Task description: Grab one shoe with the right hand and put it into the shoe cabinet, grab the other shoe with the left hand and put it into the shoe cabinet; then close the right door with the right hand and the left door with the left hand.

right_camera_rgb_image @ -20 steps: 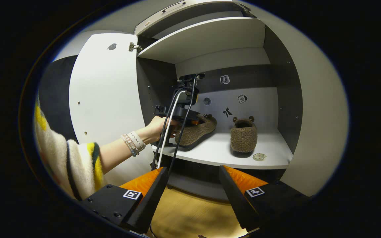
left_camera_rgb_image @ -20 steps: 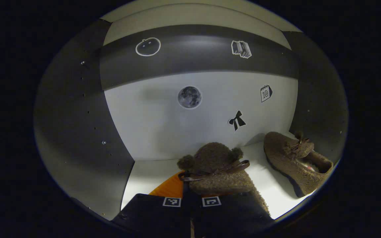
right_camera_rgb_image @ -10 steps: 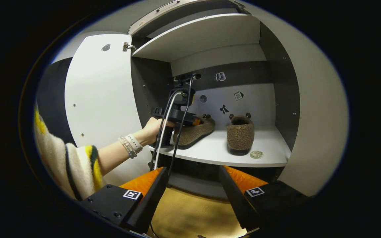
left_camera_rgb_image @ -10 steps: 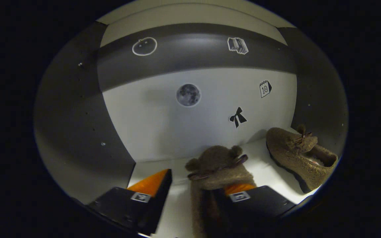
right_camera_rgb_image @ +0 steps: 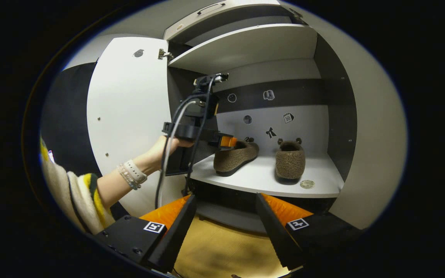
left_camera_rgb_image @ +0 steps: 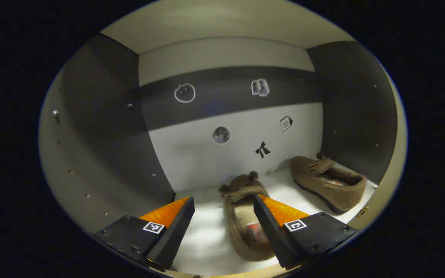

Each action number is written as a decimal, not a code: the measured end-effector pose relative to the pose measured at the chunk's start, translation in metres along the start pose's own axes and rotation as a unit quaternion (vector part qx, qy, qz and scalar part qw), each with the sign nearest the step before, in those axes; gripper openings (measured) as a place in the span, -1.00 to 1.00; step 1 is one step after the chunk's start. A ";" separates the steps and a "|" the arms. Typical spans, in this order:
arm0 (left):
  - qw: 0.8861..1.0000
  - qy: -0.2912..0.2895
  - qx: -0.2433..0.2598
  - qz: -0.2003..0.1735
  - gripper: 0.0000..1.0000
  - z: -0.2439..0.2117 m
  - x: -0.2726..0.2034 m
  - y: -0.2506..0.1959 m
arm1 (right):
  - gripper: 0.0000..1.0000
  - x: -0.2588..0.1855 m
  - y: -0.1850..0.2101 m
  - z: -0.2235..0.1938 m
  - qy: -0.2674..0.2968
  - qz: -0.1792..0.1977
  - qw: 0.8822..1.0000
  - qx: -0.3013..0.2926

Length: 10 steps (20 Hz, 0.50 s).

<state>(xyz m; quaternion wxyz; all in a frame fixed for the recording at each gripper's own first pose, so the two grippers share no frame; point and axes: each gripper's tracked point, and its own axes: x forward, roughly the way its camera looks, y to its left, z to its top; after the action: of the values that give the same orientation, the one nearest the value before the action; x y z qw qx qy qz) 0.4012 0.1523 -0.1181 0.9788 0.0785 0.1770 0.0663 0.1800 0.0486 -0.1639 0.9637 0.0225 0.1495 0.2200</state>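
Two brown fuzzy shoes stand on the cabinet's white shelf [right_camera_rgb_image: 261,179]. In the left gripper view the nearer shoe [left_camera_rgb_image: 242,193] lies toe-away between and beyond my open left gripper [left_camera_rgb_image: 222,214], untouched by its fingers. The second shoe [left_camera_rgb_image: 328,183] rests to the right by the dark side wall. In the right gripper view the left gripper [right_camera_rgb_image: 228,141] hovers open just left of the left shoe [right_camera_rgb_image: 236,157], held by a hand [right_camera_rgb_image: 164,148]. The right shoe [right_camera_rgb_image: 291,160] stands apart. My right gripper [right_camera_rgb_image: 226,208] is open and empty, in front of the cabinet and below the shelf.
The left door [right_camera_rgb_image: 129,116] stands wide open behind the person's arm and striped sleeve [right_camera_rgb_image: 87,193]. A pale panel [right_camera_rgb_image: 373,135] borders the opening on the right. A small round disc [right_camera_rgb_image: 307,184] lies at the shelf's front. Wooden floor [right_camera_rgb_image: 222,251] is below.
The left gripper opened, let go of the shoe on the shelf and drew back from it. The right gripper barely moved.
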 end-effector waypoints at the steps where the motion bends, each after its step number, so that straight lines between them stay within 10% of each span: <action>1: 1.000 -0.019 -0.007 -0.007 0.94 0.008 -0.020 -0.005 | 0.97 -0.004 0.001 0.001 -0.004 -0.003 1.000 -0.005; 10: 0.990 -0.122 -0.028 -0.067 1.00 0.022 -0.263 -0.039 | 0.98 -0.091 0.034 0.027 -0.060 -0.082 0.994 -0.036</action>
<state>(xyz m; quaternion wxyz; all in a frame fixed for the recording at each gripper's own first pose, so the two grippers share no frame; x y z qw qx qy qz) 0.1684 0.0702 -0.0164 0.9972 0.0465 0.0587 -0.0043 0.0961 0.0410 -0.1089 0.9859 -0.0114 0.0849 0.1440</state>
